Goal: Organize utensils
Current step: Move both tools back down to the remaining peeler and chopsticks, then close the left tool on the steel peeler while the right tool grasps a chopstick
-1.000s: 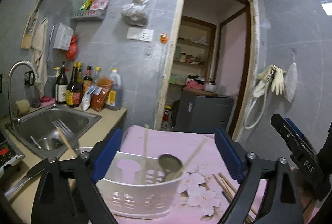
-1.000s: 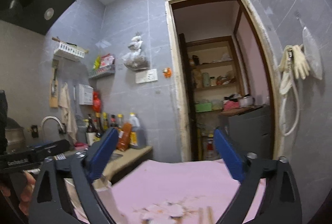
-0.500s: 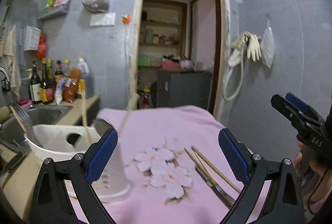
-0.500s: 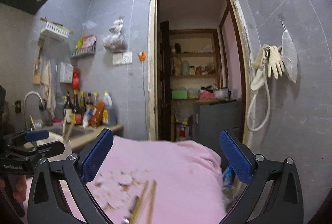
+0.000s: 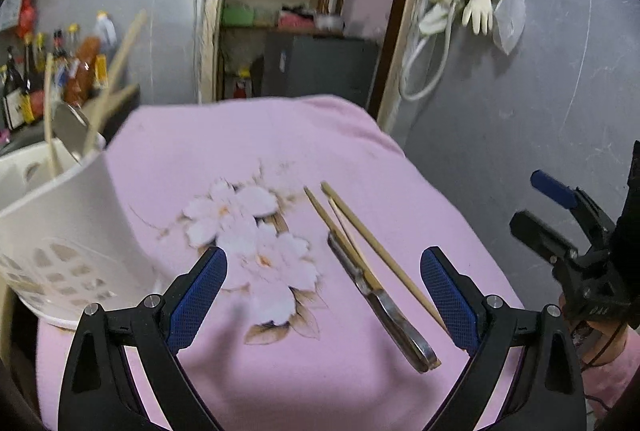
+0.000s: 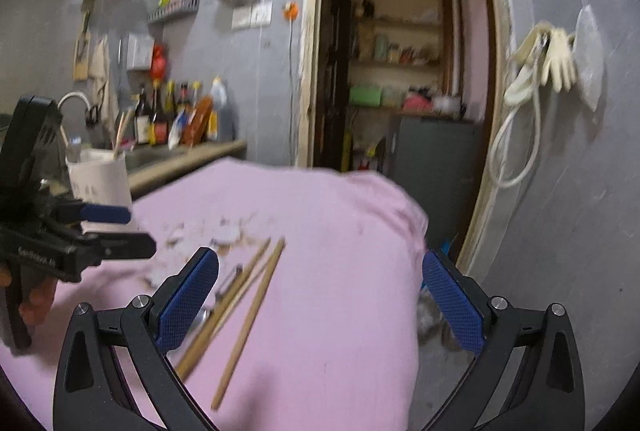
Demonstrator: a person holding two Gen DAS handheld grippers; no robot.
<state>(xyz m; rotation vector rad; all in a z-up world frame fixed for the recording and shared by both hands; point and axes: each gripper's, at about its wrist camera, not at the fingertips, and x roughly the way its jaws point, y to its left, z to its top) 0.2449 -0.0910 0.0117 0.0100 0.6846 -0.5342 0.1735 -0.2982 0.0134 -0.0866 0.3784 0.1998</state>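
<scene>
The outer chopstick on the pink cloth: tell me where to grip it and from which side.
Grip the outer chopstick near its middle, coming straight down with the right tongs, which are open. It lies flat and apart from the other chopstick and knife, so its far half has room on both sides.

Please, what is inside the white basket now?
In the white basket, wooden chopsticks and a metal spoon bowl stick out above the rim. Their lower ends, and anything deeper, are hidden by the wall.
</scene>
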